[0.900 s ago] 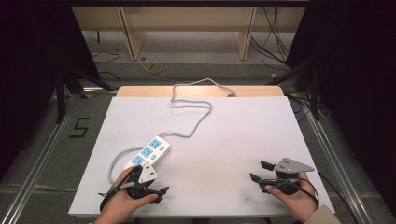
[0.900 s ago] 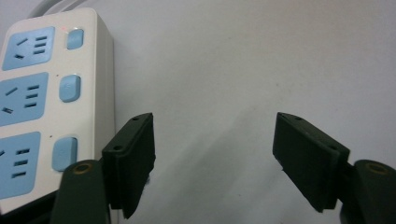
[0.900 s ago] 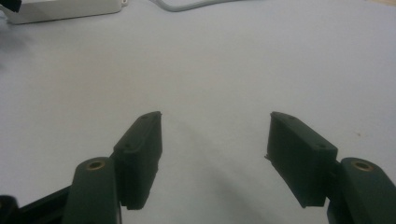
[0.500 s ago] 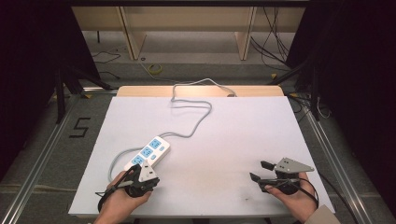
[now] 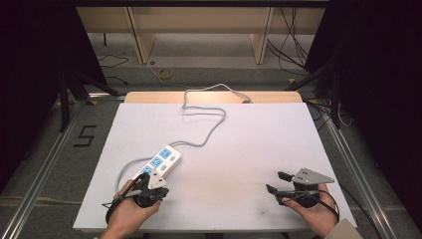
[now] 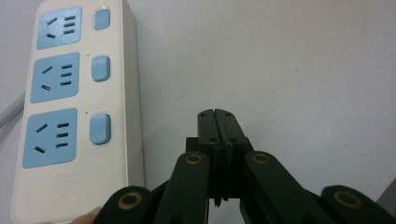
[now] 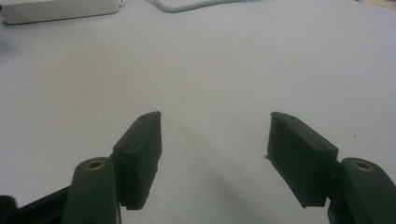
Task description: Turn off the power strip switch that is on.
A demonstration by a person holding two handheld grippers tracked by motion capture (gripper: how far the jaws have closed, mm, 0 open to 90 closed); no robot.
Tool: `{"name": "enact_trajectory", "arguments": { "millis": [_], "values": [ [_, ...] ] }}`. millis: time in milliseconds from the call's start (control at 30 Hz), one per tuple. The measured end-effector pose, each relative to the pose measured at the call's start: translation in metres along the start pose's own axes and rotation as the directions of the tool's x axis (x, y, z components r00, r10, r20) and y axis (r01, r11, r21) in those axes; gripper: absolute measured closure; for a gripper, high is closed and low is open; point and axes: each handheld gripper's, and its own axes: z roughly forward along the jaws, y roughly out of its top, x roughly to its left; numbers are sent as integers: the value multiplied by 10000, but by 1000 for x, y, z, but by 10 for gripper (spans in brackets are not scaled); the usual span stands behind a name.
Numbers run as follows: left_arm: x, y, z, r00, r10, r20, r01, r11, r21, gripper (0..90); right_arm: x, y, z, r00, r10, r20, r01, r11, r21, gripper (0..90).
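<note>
A white power strip with blue sockets lies at the near left of the white table. Its grey cable snakes to the far edge. My left gripper sits just right of the strip's near end, held by a hand. In the left gripper view its jaws are pressed together with nothing between them, beside the strip and its blue switches. My right gripper rests at the near right, jaws wide apart and empty. The strip shows far off in the right gripper view.
A wooden board lines the table's far edge. Metal rails run along both sides, and a "5" is marked on the floor at left. Loose cables lie on the floor beyond the table.
The left gripper has turned from pointing right to pointing along the power strip, has moved a little closer to it, and its jaws have come together. The right gripper has stayed put.
</note>
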Motion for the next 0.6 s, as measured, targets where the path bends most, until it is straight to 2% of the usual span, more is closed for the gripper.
{"name": "enact_trajectory", "arguments": {
  "millis": [600],
  "values": [
    [11, 13, 2, 9991, -359, -238, 361, 9993, 83, 897, 3, 1, 3, 9999, -94, -52, 94, 9999, 39, 361]
  ]
}}
